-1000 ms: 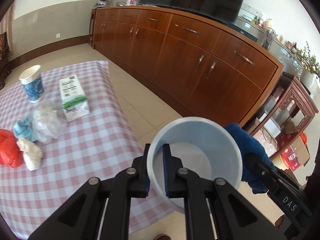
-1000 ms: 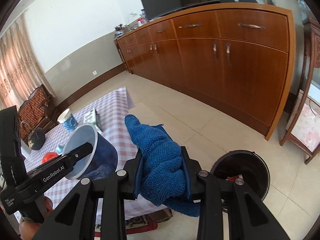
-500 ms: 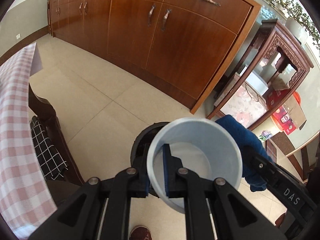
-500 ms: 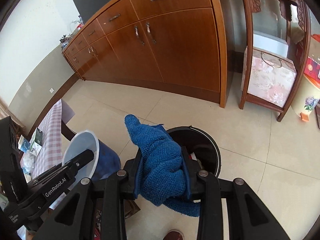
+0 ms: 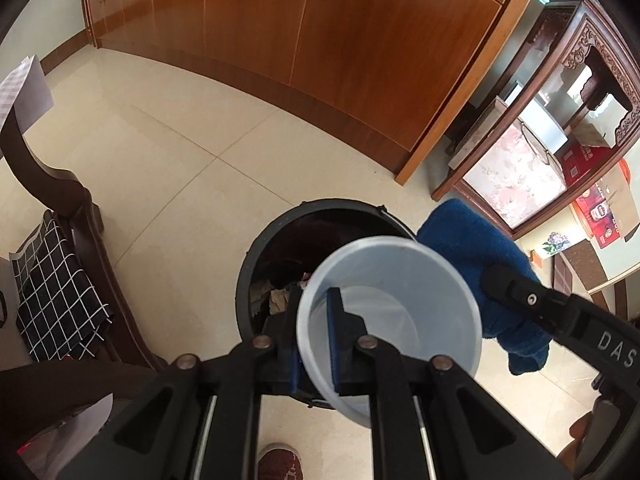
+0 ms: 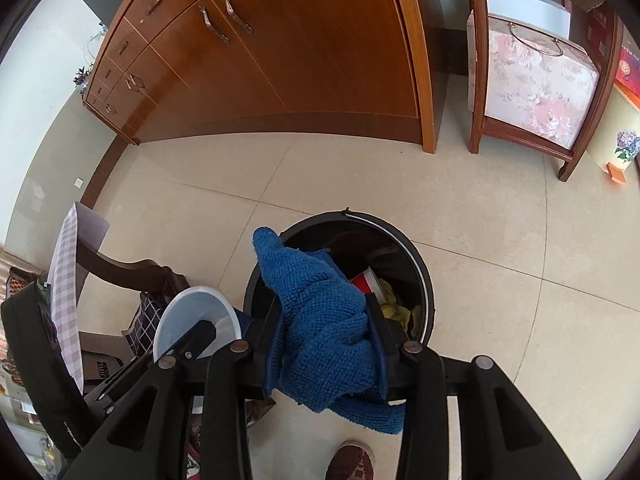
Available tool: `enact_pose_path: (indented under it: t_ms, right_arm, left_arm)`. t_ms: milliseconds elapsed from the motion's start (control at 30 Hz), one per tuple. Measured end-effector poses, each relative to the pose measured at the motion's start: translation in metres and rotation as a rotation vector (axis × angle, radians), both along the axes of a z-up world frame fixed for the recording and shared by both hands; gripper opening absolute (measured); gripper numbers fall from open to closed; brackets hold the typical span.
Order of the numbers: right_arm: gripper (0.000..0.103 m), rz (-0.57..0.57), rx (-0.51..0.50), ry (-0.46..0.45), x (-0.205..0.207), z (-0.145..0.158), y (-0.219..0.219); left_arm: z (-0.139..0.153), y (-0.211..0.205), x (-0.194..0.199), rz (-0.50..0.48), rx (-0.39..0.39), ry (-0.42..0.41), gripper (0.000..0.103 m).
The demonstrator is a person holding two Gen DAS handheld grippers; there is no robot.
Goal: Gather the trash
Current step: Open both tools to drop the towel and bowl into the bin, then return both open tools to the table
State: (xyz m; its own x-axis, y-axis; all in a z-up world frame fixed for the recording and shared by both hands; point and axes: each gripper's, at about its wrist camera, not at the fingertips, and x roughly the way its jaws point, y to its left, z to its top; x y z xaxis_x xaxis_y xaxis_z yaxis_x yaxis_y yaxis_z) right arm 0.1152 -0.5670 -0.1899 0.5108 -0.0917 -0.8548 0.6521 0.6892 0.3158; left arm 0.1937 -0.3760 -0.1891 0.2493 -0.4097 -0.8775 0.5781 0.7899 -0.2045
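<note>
Left wrist view: left gripper (image 5: 314,344) is clenched on the wall of the cup (image 5: 390,320), one pad inside and one outside the rim, with the cup held over the open bin (image 5: 256,256) on the floor. Right gripper (image 6: 326,344) grasps the blue cloth (image 6: 320,320) bunched between its pads; its jaws have just been opening, but the cloth has not dropped and hangs over the bin's near edge. Cup judged light, thin-walled and easily crushed: take it by the rim with light pressure. Cloth judged soft, limp and non-slip: take it at the bunched middle, since loose ends trail and may catch the bin rim on release. Bin already holds trash
</note>
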Motion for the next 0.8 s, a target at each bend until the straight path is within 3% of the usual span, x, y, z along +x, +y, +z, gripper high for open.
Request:
enact_pose_path:
  t_ms: [100,133,167,467,800]
  right_arm:
    - [0.054,-0.005,0.021,0.01,0.007,-0.01,-0.006]
    - [0.058,-0.011,0.018,0.014,0.009,-0.012,-0.007]
    - [0.063,-0.014,0.015,0.016,0.01,-0.013,-0.007]
    - [0.064,-0.032,-0.073,-0.028,-0.007,0.022,0.006]
    - [0.065,0.071,-0.195,-0.067,-0.021,0.076,0.067]
  left_arm:
    - [-0.007,-0.003,0.007,0.004,0.01,0.012,0.038]
    - [-0.008,-0.003,0.01,0.009,0.013,0.015,0.052]
    - [-0.008,-0.002,0.011,0.013,0.009,0.014,0.056]
    - [0.037,0.033,0.01,0.045,-0.042,-0.072,0.056]
    - [0.098,0.099,-0.003,0.125,-0.084,-0.174,0.056]
